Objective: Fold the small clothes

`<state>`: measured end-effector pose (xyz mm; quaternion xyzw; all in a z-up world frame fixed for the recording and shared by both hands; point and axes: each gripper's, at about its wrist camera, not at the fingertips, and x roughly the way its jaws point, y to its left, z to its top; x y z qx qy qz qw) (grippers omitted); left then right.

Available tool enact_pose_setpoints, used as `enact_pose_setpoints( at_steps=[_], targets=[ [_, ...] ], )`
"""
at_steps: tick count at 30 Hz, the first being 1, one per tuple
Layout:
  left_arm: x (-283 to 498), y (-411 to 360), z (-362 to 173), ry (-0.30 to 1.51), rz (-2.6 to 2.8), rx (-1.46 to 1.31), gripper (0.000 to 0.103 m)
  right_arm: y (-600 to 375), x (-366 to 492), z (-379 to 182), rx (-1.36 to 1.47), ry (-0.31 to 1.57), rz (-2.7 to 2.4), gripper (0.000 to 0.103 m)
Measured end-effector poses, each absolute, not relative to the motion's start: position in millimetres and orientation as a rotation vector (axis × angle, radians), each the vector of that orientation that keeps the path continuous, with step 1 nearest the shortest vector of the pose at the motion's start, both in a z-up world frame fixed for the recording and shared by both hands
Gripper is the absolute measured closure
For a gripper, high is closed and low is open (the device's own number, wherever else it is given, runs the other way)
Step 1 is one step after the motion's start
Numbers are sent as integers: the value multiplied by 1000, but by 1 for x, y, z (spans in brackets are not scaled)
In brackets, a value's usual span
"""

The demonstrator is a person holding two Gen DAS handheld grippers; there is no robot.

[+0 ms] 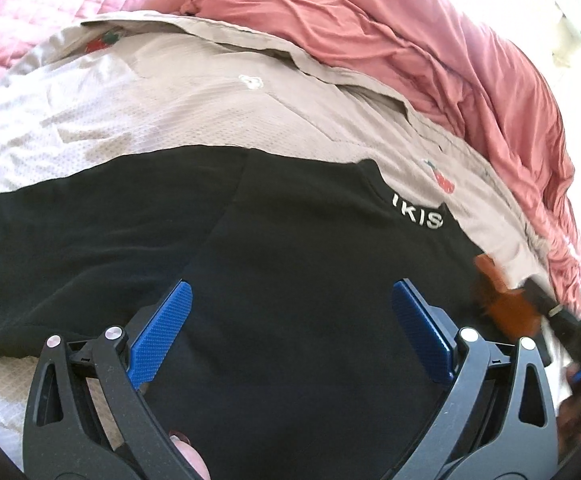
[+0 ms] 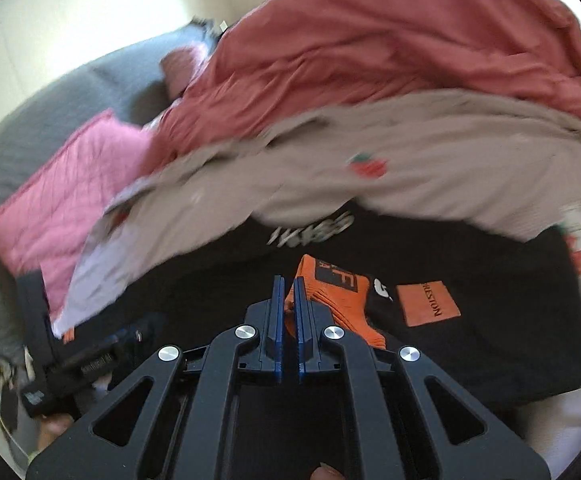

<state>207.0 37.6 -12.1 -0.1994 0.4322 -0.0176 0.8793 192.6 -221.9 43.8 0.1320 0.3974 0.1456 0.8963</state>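
Currently the black garment point(image 1: 290, 280) is spread on the bed, partly over the beige strawberry-print cloth point(image 1: 210, 100), beyond which a red garment point(image 1: 410, 40) is heaped. The left tool point(image 1: 290, 328) is held spread wide above the black fabric, gripping nothing. The right tool point(image 2: 289, 308) is pressed together, an orange sock point(image 2: 330, 292) pinched between its pads.

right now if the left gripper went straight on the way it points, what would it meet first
Most likely the black garment spread right ahead of the left gripper; its open fingers frame nothing else, though depth is unclear.
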Motion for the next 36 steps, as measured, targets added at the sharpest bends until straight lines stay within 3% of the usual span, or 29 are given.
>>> enact_pose_setpoints(
  at_steps=[5, 8, 10, 13, 18, 24, 25, 27, 32, 36],
  targets=[
    [209, 41, -14, 902, -63, -441, 14, -194, 192, 20, 260, 905, 373, 97],
    [210, 36, -16, 912, -94, -442, 26, -199, 188, 24, 266, 886, 386, 88],
    [211, 28, -18, 930, -147, -459, 41, -214, 183, 32, 272, 855, 353, 88],
    [211, 9, -20, 957, -256, -494, 50, -241, 174, 42, 260, 816, 266, 81],
    [208, -40, -32, 1047, -506, -583, 51, -288, 151, 40, 311, 787, 171, 75],
    [202, -83, -35, 1052, -383, -372, 49, -326, 133, 29, 382, 784, 103, 73],
    [198, -92, -35, 1037, -360, -321, 57, -330, 130, 28, 393, 780, 94, 73],
    [193, -105, -35, 1015, -334, -236, 84, -337, 128, 27, 414, 769, 76, 73],
    [190, -105, -25, 951, -355, -169, 98, -342, 128, 28, 426, 758, 49, 73],
    [190, -87, -10, 876, -327, -172, 100, -338, 131, 27, 428, 761, 53, 73]
  ],
)
